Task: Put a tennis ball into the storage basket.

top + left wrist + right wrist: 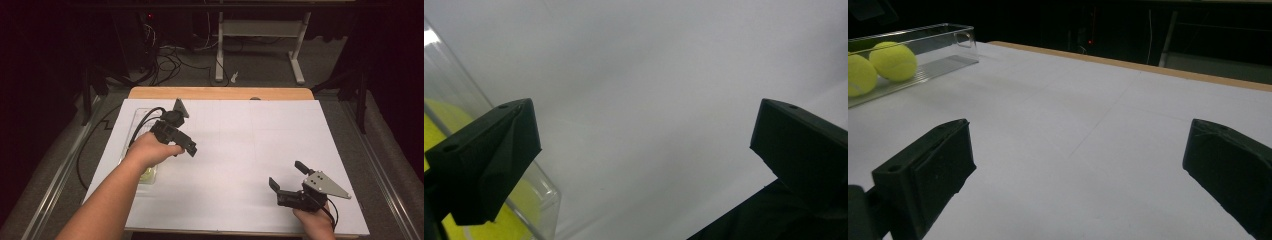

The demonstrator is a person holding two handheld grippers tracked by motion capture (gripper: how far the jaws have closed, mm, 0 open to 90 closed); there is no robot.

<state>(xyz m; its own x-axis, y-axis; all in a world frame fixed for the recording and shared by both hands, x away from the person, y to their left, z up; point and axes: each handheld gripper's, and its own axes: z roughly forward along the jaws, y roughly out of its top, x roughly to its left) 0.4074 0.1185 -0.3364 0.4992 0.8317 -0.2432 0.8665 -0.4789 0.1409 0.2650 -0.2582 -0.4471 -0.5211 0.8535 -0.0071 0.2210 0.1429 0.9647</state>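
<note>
White paper covers most of the worktop [240,150], with a strip of pale wood left bare along its far edge; the sheet looks smooth and matt, so things should slide on it rather than catch. Around it the room is dark: a grey floor, loose cables, and the legs of a white stand beyond the far edge.

Along the worktop's left edge lies a clear plastic tray [955,47], long and narrow, with yellow tennis balls [893,60] inside it. The tray looks light, stiff and glossy, likely slippery and apt to skid if nudged; a grip across one thin side wall seems safest. The balls should be light and felted, with some give, so they ought to grip well when taken across their widest part from above. They will roll freely once clear of the tray walls.

The left tongs [182,142] are near the left edge, just beside the tray, jaws spread wide with nothing between them; in the left gripper view the tray corner sits close by one jaw. The right tongs [290,177] are near the front right corner, well apart from the tray, jaws likewise spread and empty.
</note>
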